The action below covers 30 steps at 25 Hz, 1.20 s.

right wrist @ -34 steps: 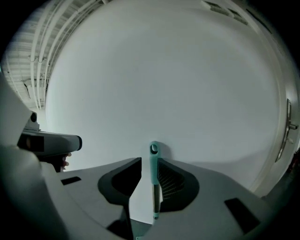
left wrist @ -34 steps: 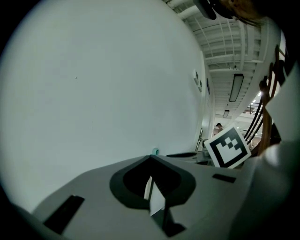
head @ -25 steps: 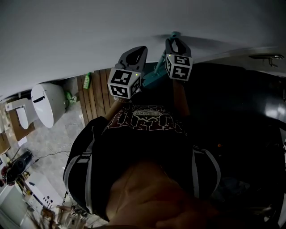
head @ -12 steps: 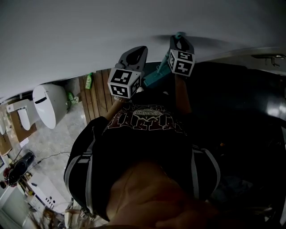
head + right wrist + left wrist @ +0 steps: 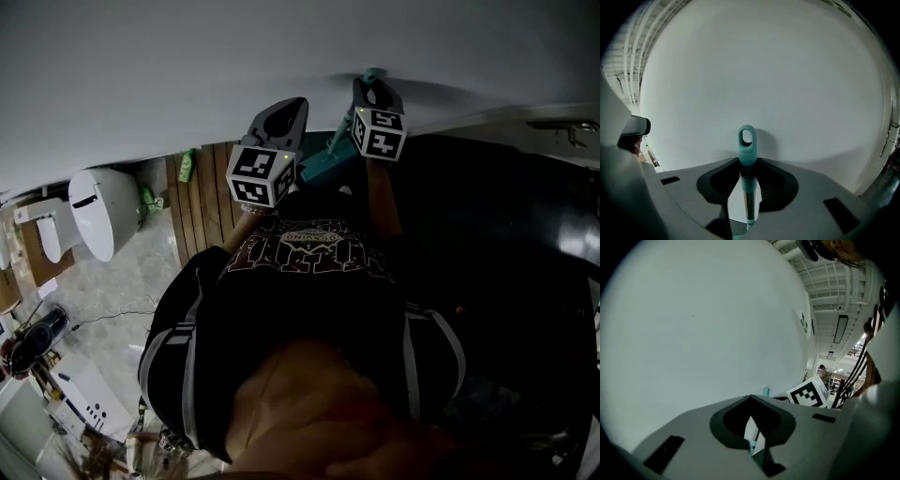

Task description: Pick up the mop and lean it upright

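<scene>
Jaws of the right gripper, just been closing yet not gripping, are set round the mop handle, leaned upright against the wall; left gripper jaws are parted narrowly near the wall; only release seems left

A white wall is filling the upper part of the head view, and a strip of wooden slats is running along its foot, with a green bottle lying at the strip's far edge. A white toilet is standing on the pale tiled floor just left of the slats, while a black cable is trailing across the tiles towards the cluttered lower left corner. Far off in the left gripper view, a long ceiling light is glowing above a distant person.
</scene>
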### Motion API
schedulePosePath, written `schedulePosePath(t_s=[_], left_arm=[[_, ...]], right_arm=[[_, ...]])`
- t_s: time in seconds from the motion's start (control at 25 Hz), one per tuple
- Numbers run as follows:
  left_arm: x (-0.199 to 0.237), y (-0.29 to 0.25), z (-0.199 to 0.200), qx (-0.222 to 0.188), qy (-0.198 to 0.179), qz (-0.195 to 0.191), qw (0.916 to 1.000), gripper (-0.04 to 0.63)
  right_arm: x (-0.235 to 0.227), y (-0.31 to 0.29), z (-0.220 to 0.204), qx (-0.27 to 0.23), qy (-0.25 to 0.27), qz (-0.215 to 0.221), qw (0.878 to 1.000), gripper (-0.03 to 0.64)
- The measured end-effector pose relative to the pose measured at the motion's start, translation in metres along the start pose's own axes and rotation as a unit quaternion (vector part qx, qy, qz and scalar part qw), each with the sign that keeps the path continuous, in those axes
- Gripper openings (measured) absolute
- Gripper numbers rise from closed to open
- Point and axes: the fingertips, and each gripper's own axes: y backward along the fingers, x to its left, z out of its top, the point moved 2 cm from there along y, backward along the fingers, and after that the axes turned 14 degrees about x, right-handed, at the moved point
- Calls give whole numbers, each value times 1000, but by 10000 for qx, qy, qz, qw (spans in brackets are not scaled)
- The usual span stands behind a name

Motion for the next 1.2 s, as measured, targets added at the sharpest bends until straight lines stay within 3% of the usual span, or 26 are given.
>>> schedulePosePath(t_s=[0.4, 1.2], left_arm=[[-39, -15, -6, 57, 177, 90, 9998, 46], [-111, -28, -23, 182, 77, 48, 9998, 45]], right_arm=[[-14, 30, -20, 3, 204, 346, 9992, 121], [-45, 104, -76, -28, 215, 575, 9981, 121]])
